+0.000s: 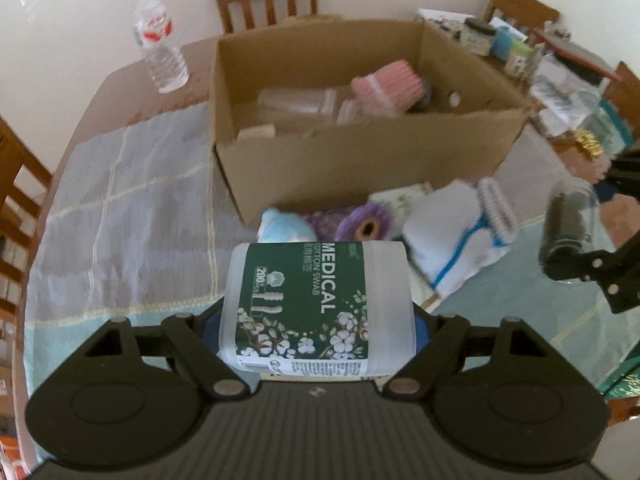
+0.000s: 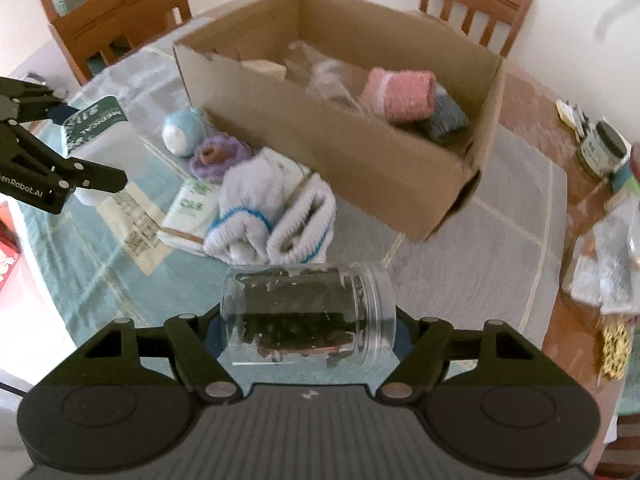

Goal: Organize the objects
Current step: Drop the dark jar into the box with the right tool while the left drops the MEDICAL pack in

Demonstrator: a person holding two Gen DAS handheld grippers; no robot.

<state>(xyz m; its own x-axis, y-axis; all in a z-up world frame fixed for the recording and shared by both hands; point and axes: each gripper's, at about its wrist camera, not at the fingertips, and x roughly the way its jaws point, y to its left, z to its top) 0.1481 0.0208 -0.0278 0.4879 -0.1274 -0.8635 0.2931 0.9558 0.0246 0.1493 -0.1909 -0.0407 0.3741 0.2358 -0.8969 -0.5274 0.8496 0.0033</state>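
My left gripper [image 1: 318, 320] is shut on a cotton swab jar [image 1: 316, 304] with a green "Medical Cotton Swab" label, held sideways above the table. My right gripper [image 2: 308, 320] is shut on a clear plastic jar [image 2: 306, 316] of dark pieces, also held sideways. An open cardboard box [image 1: 360, 160] stands ahead in both views, and shows in the right wrist view [image 2: 360, 148]. It holds a pink brush [image 1: 386, 88], clear containers and a grey sponge [image 2: 446, 118]. The right gripper and its jar [image 1: 568, 232] show at the right of the left wrist view.
On the table in front of the box lie white gloves [image 2: 272, 216], a purple knitted piece [image 2: 216, 156], a blue-white toy [image 2: 182, 130] and a paper packet [image 2: 188, 216]. A water bottle [image 1: 160, 40] stands back left. Jars and clutter [image 2: 604, 148] crowd the right side. Wooden chairs surround the table.
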